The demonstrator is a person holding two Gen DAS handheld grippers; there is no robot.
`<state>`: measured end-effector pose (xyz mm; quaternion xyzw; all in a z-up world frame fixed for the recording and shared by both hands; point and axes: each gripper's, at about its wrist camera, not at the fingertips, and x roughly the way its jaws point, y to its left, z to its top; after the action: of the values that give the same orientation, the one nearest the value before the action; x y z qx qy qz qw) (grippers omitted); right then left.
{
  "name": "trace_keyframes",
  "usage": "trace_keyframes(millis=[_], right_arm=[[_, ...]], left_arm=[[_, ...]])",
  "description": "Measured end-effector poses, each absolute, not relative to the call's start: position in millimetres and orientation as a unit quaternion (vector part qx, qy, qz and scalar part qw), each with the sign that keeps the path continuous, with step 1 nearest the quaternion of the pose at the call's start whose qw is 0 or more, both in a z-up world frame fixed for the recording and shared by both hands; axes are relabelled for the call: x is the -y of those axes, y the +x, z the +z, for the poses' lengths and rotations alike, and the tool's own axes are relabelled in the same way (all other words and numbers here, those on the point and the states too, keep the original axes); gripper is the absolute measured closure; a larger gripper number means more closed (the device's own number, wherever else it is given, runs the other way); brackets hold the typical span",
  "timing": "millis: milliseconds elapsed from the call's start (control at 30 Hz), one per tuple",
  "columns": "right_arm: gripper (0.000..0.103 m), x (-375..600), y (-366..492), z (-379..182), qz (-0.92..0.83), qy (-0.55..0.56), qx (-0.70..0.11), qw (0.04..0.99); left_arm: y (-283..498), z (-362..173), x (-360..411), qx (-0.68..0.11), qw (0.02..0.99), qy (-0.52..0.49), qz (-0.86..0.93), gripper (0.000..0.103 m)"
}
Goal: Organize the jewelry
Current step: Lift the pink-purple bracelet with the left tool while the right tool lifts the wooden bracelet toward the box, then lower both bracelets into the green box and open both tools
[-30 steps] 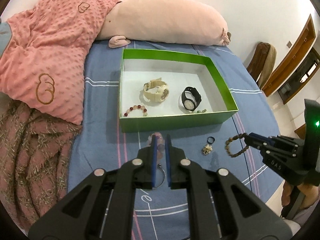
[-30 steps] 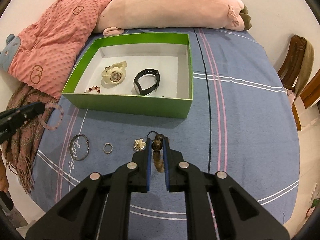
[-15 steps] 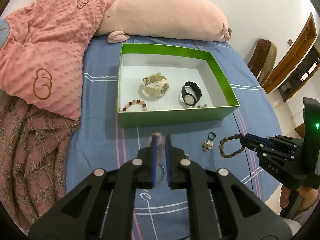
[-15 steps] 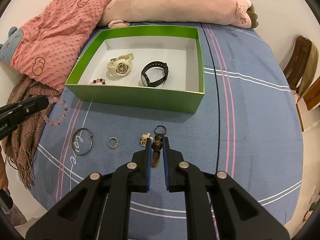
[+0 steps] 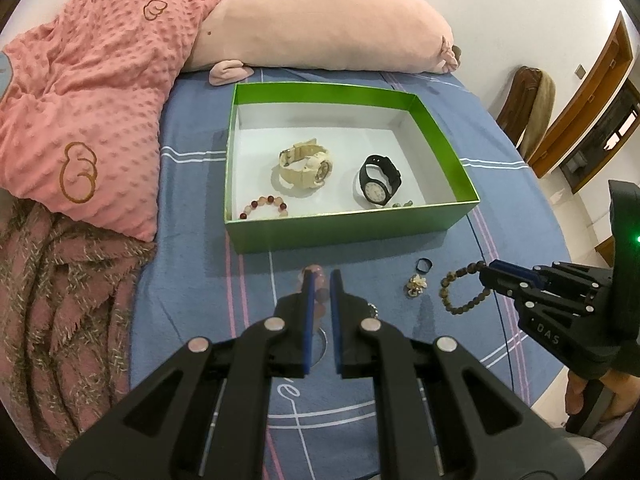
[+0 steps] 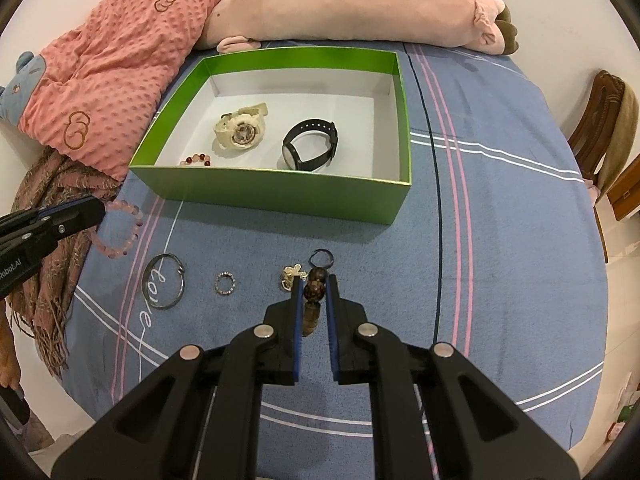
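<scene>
A green box [image 5: 452, 144] [image 6: 280, 194] on the blue bedsheet holds a cream watch [image 5: 306, 164] [image 6: 239, 131], a black watch [image 5: 378, 180] [image 6: 310, 145] and a red bead bracelet [image 5: 264, 206] [image 6: 196, 159]. My left gripper [image 5: 321, 274] [image 6: 102, 210] is shut on a pink bead bracelet [image 5: 314, 270] [image 6: 120, 234], held above the sheet in front of the box. My right gripper [image 6: 314, 280] [image 5: 486, 272] is shut on a brown bead bracelet [image 6: 314, 290] [image 5: 460, 292], also in front of the box.
On the sheet lie a silver bangle [image 6: 164, 282], a small ring [image 6: 225, 283], a gold charm [image 6: 290, 274] [image 5: 416, 285] and a black ring [image 6: 322, 258] [image 5: 424, 266]. A pink blanket [image 5: 80, 120], a pink plush pillow [image 5: 320, 28] and a fringed scarf [image 5: 52, 300] lie left and behind.
Both grippers have moved slightly closer to the box with their bracelets still held. The brown bracelet has drifted left towards the charm.
</scene>
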<state>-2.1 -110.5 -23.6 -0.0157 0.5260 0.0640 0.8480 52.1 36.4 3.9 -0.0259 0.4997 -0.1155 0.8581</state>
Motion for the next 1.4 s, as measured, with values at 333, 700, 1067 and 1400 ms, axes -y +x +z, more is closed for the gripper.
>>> trace_keyframes(millis=[333,700,1067,1400], right_arm=[[0.092,110.6,14.9,15.3,0.079,-0.007,-0.485,0.871],[0.092,107.8,80.3,59.1,0.08,-0.013,-0.432,0.898],[0.092,106.1,140.5,-17.3,0.053,-0.019,-0.504,0.862],[0.078,108.2,153.5,-47.5,0.037,-0.034,-0.532,0.845]], left_arm=[[77.2,42.7,-28.4,-0.457,0.879,-0.014,-0.136,0.095],[146.5,24.1,-10.1,-0.477,0.865,-0.015,-0.155,0.095],[184.1,-45.8,2.7,-0.542,0.825,-0.03,-0.158,0.095],[194.1,-62.2,-2.0,-0.558,0.816,-0.031,-0.146,0.086]])
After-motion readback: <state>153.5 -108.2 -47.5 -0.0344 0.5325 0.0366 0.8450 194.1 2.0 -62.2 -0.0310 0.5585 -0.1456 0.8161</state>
